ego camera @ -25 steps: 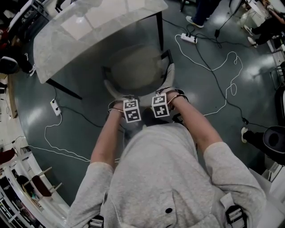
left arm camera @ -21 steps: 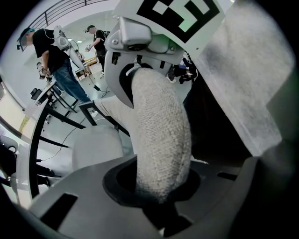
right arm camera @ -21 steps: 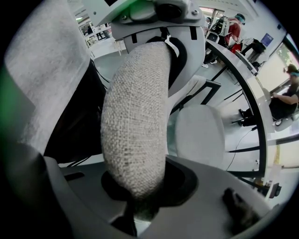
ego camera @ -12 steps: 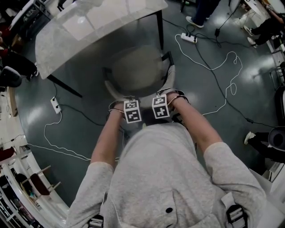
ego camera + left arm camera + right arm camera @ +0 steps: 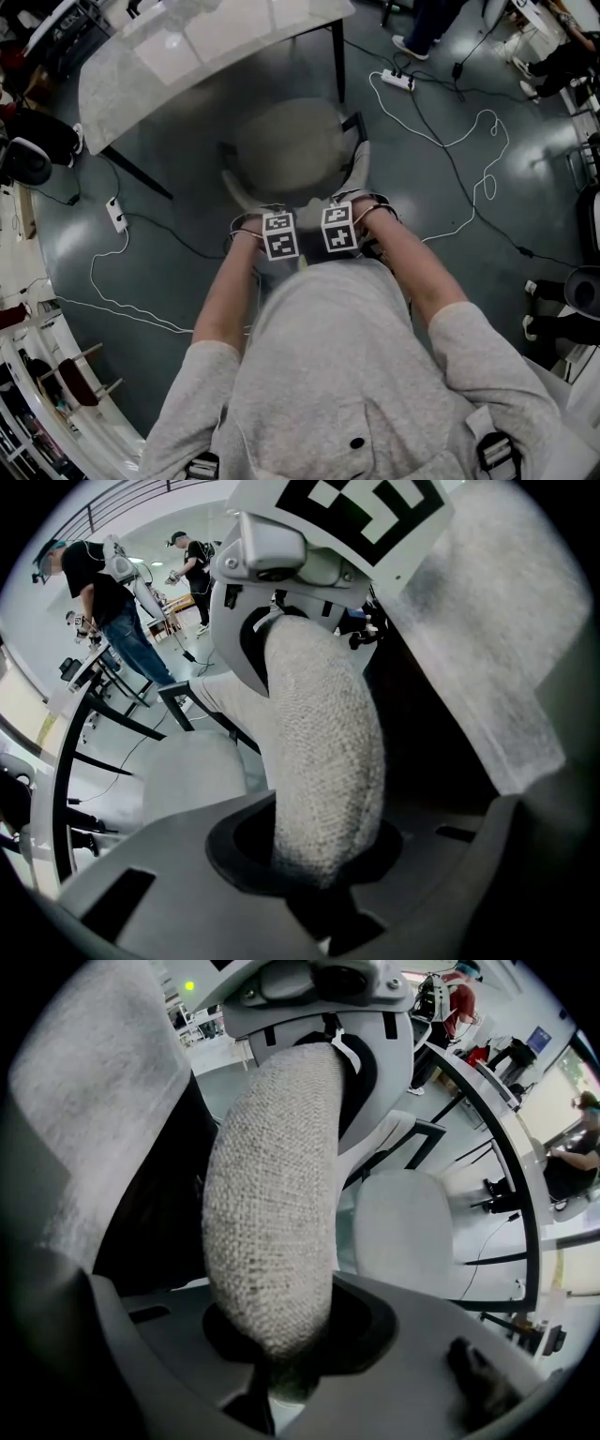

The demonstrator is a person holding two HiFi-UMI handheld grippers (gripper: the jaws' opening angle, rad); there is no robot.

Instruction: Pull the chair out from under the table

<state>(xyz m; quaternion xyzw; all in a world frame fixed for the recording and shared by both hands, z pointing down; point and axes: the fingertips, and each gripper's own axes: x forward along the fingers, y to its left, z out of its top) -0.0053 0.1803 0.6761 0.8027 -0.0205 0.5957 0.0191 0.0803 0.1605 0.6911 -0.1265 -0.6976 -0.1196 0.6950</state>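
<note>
The left gripper point(image 5: 274, 223) and the right gripper point(image 5: 337, 216) both pinch the fuzzy back of the chair point(image 5: 286, 150) for a firm 2-handed tug, its seat just out on the near side of the table point(image 5: 178, 66).

We are not finding any words, numbers or brand names that we can read. We are only seeing black and white square patterns on the left cube point(image 5: 278, 234) and the right cube point(image 5: 338, 227). They are looking like blocky shapes, not letters.
</note>
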